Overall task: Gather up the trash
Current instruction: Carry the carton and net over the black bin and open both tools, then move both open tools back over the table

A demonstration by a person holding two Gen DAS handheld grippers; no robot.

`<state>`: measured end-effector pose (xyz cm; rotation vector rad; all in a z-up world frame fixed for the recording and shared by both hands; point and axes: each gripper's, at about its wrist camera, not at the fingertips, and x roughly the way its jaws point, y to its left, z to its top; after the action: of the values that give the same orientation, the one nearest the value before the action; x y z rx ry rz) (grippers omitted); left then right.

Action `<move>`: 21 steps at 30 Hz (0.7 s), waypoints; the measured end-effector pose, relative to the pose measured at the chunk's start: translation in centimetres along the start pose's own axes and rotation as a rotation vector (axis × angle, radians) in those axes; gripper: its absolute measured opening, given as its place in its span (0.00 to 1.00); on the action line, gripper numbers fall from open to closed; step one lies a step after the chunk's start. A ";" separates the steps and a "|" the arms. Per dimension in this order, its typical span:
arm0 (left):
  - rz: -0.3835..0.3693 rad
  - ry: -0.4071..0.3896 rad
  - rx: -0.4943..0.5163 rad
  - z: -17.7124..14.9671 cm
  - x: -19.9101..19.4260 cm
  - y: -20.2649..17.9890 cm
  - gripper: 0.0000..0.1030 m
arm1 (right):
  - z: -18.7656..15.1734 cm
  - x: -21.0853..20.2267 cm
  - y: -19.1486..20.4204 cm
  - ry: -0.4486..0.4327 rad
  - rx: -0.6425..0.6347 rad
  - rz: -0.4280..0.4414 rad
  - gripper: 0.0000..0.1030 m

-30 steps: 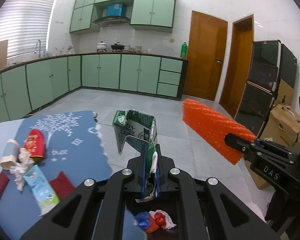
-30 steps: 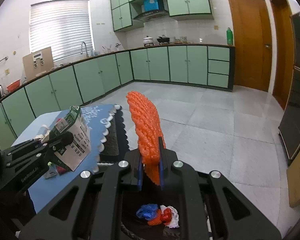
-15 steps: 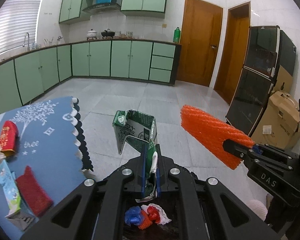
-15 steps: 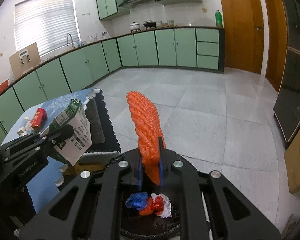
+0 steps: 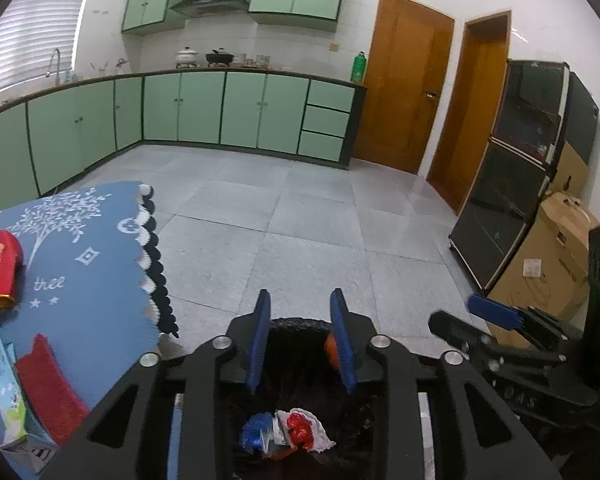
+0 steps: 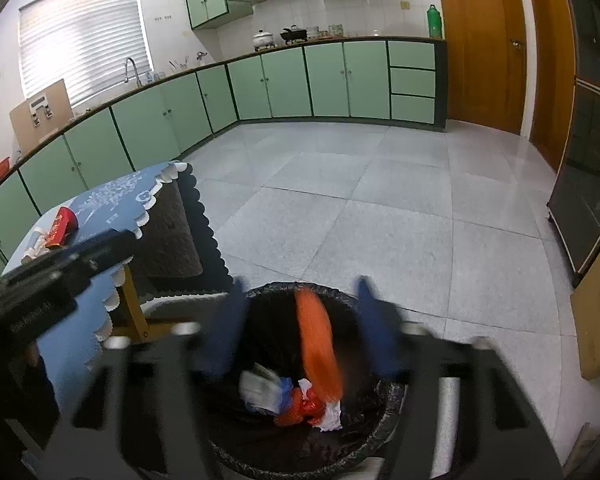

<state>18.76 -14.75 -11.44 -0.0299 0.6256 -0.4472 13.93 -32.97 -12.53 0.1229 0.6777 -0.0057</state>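
Both grippers hang over a black-lined trash bin (image 6: 300, 292) on the floor. My left gripper (image 5: 302, 332) is open and empty. My right gripper (image 6: 306, 320) is open; the orange foam net (image 6: 318, 348) is dropping between its fingers into the bin. The green-and-white carton (image 6: 260, 390) lies inside the bin beside crumpled red, blue and white wrappers (image 6: 306, 408), which also show in the left wrist view (image 5: 286, 434). On the blue tablecloth (image 5: 96, 280) remain a red packet (image 5: 0, 266), a milk carton (image 5: 4, 392) and a red cloth (image 5: 48, 388).
The table stands to the left of the bin, its cloth edge hanging down (image 6: 172, 232). Grey tile floor (image 6: 380, 216) stretches ahead to green cabinets (image 6: 300, 84). A dark cabinet (image 5: 516, 184) and cardboard boxes (image 5: 548, 264) stand at the right.
Both grippers opened. The carton left my left gripper and lies in the bin. The orange net left my right gripper and is falling in. Both views tilted down toward the bin.
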 end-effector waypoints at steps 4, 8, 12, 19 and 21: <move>0.025 -0.024 -0.012 0.3 -1.4 0.9 0.45 | 0.1 -0.7 0.6 -0.015 0.005 -0.013 0.86; 0.066 -0.052 -0.016 0.6 -3.6 2.0 0.62 | 0.5 -1.7 1.2 -0.034 0.023 0.003 0.89; 0.106 -0.079 -0.028 0.8 -6.3 3.5 0.69 | 1.0 -3.0 2.7 -0.069 0.022 0.022 0.91; 0.202 -0.115 -0.060 0.1 -11.4 7.1 0.74 | 1.8 -4.7 6.4 -0.111 -0.007 0.085 0.92; 0.232 -0.121 -0.068 -0.1 -12.6 8.3 0.74 | 1.8 -5.1 7.9 -0.118 -0.024 0.108 0.92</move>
<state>12.90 -2.02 -5.81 -0.0486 0.5178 -0.1982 11.47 -25.53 -7.08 0.1349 0.5523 0.0985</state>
